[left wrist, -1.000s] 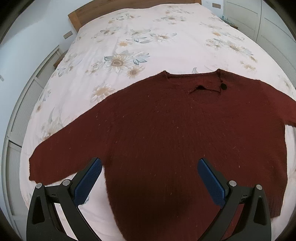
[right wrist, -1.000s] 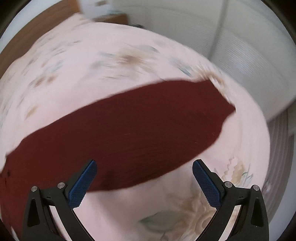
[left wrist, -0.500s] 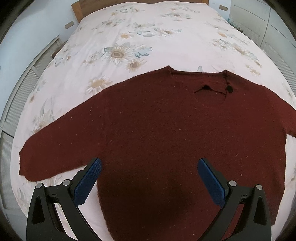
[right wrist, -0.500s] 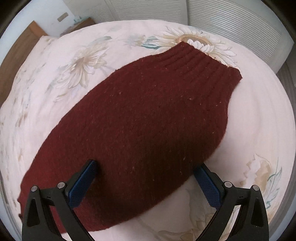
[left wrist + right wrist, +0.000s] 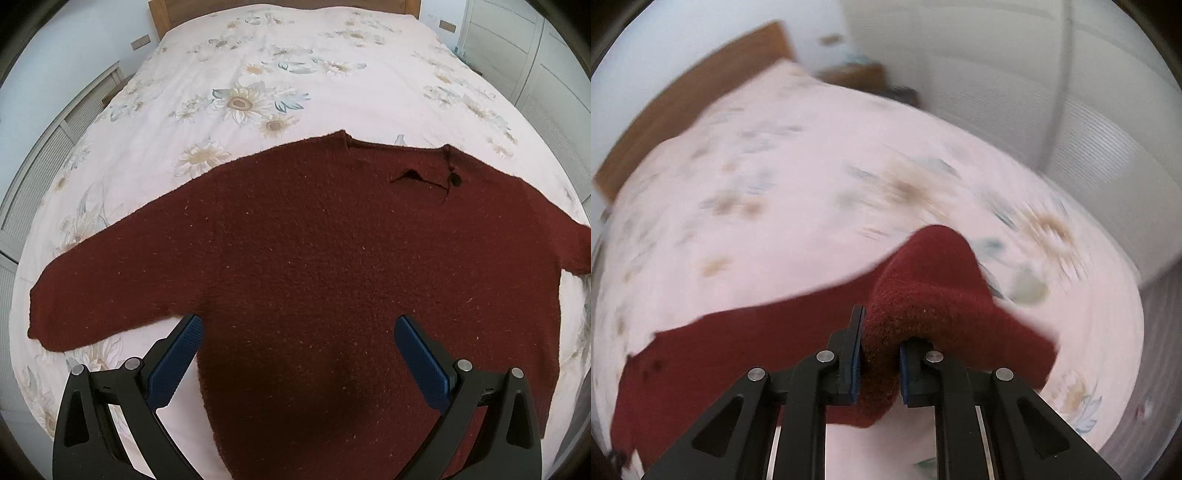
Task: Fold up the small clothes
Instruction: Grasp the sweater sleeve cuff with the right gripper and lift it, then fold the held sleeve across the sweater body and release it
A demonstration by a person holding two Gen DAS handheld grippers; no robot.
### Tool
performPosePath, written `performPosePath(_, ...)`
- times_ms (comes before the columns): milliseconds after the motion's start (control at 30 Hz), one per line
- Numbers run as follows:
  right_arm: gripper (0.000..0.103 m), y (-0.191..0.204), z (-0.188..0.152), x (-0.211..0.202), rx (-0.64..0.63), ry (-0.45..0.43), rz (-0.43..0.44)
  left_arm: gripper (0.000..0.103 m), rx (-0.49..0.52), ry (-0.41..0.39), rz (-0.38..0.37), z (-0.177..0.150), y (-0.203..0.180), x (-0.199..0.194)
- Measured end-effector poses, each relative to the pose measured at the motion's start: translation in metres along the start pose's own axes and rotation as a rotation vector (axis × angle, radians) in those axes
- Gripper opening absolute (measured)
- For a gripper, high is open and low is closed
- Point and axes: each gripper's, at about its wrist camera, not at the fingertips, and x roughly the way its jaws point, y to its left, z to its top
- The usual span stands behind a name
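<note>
Since half a second ago our right hand-held gripper (image 5: 880,354) has gone from wide open over the flat sleeve to clenched on it, and the sleeve (image 5: 931,291) now stands up in a bunched fold between the blue pads (image 5: 855,369). That view is blurred, so we cannot tell how far the sleeve is lifted off the bed.

We count one dark red sweater (image 5: 332,266), lying flat and face up on the bed (image 5: 280,74), with two sleeves: one stretched out to the left edge of the cover (image 5: 103,291), the other running out of the left wrist view on the right. We see one dark button (image 5: 455,180) at the neckline.

Our left hand-held gripper (image 5: 297,356) hangs released above the lower body of the sweater, jaws wide apart and holding nothing.

Around the bed we see one wooden headboard (image 5: 280,4) and pale slatted cupboard doors (image 5: 1089,144) on both sides. Nothing lies on the sweater.
</note>
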Motion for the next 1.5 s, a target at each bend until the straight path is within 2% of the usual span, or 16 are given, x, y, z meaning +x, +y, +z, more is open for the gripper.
performPosePath(200, 0.015, 0.118, 0.013, -0.044, -0.167, -0.068, 0.149, 0.102, -0.009, -0.027, -0.028, -0.002, 0.009, -0.011)
performPosePath(300, 0.015, 0.175, 0.005, -0.059, -0.237, -0.072, 0.213, 0.102, -0.013, -0.034, -0.025, -0.002, 0.015, -0.013)
performPosePath(500, 0.015, 0.288, -0.026, -0.055, -0.375, 0.0, 0.322, 0.102, -0.018, -0.055, -0.022, 0.0, 0.028, -0.013)
performPosePath(667, 0.015, 0.354, -0.075, -0.021, -0.458, 0.118, 0.334, 0.102, -0.032, -0.054, -0.037, 0.001, 0.038, -0.007)
performPosePath(867, 0.015, 0.377, -0.143, 0.041, -0.526, 0.304, 0.316, 0.102, -0.053, -0.031, -0.031, -0.002, 0.051, 0.004)
performPosePath(1100, 0.02, 0.371, -0.191, 0.069, -0.553, 0.391, 0.288, 0.102, -0.056, 0.013, -0.019, -0.011, 0.06, 0.018)
performPosePath(1167, 0.039, 0.368, -0.196, 0.07, -0.592, 0.384, 0.251, 0.102, -0.047, 0.017, -0.02, -0.014, 0.06, 0.019)
performPosePath(1200, 0.046, 0.369, -0.198, 0.069, -0.616, 0.378, 0.23, 0.102, -0.046, 0.018, -0.021, -0.015, 0.06, 0.02)
performPosePath(1267, 0.067, 0.367, -0.199, 0.064, -0.664, 0.352, 0.189, 0.102, -0.043, 0.021, -0.023, -0.015, 0.06, 0.02)
performPosePath(1333, 0.077, 0.362, -0.197, 0.057, -0.678, 0.333, 0.187, 0.102, -0.04, 0.028, -0.025, -0.014, 0.058, 0.02)
performPosePath(1500, 0.083, 0.33, -0.186, 0.042, -0.664, 0.327, 0.197, 0.102, -0.002, 0.027, -0.007, -0.01, 0.049, 0.02)
